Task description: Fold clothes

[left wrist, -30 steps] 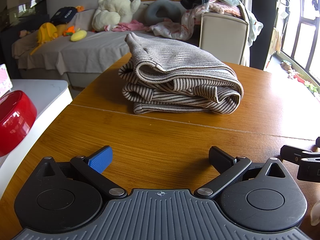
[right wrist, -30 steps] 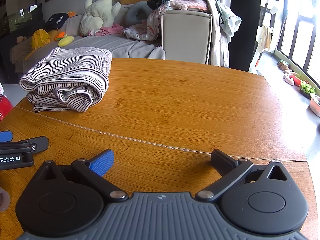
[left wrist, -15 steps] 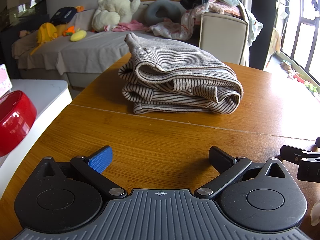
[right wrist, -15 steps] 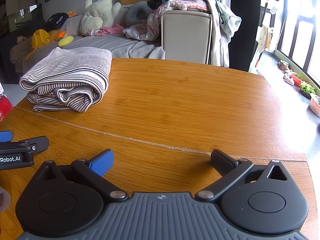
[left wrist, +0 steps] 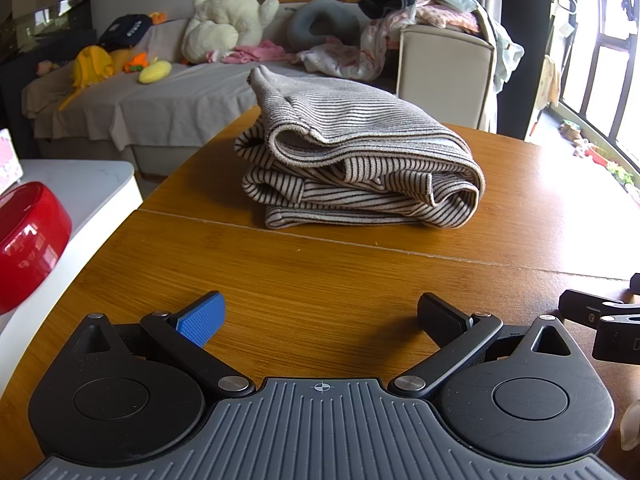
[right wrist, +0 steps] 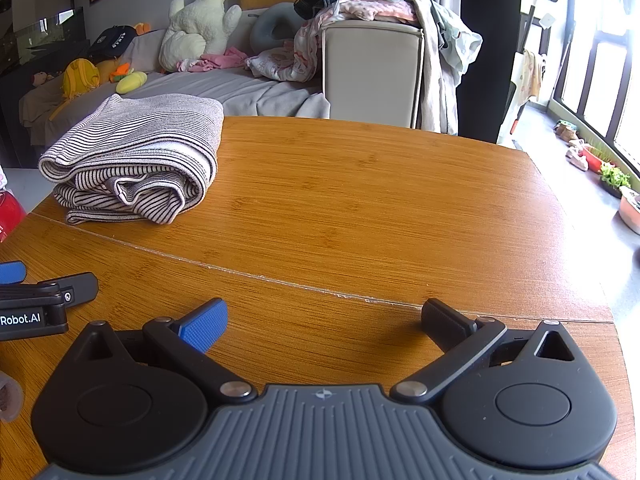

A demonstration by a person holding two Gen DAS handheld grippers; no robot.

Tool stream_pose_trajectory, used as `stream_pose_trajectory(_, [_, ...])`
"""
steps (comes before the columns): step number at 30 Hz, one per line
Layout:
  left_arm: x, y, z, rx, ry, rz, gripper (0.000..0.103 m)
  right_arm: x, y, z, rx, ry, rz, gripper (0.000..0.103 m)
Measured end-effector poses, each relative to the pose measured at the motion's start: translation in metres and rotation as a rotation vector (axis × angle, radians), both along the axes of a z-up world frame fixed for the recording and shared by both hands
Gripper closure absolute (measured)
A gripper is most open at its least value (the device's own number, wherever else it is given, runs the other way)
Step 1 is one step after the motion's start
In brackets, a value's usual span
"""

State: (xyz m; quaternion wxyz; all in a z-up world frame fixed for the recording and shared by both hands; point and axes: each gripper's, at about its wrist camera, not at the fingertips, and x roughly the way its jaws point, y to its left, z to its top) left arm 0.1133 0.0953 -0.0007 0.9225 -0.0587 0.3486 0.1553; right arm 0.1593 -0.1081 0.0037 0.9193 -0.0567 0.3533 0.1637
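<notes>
Resting low over the wooden table (left wrist: 320, 280), both grippers sit with jaws spread and nothing in them.

The striped garment (left wrist: 352, 164) lies folded in a thick bundle on the far-left part of the table, well apart from the left gripper (left wrist: 320, 320) and further still from the right gripper (right wrist: 324, 322). By the look of it, this piece is done: layers stacked, edges roughly squared, though 1 loose fold bulges at the front. I'd judge the fold finished or at a pause. The next move probably calls for fetching another item, perhaps from the heap on the beige chair (right wrist: 372, 72), or tidying that bulge.
</notes>
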Motion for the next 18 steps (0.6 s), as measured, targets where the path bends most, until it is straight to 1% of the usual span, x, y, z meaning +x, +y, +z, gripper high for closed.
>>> stream_pose_trajectory(18, [0.0019,-0.0009,-0.0011,-0.001,-0.001,-0.015,0.000,0.0003,-0.0003,-0.0003,0.001,0.000,-0.001,0.000])
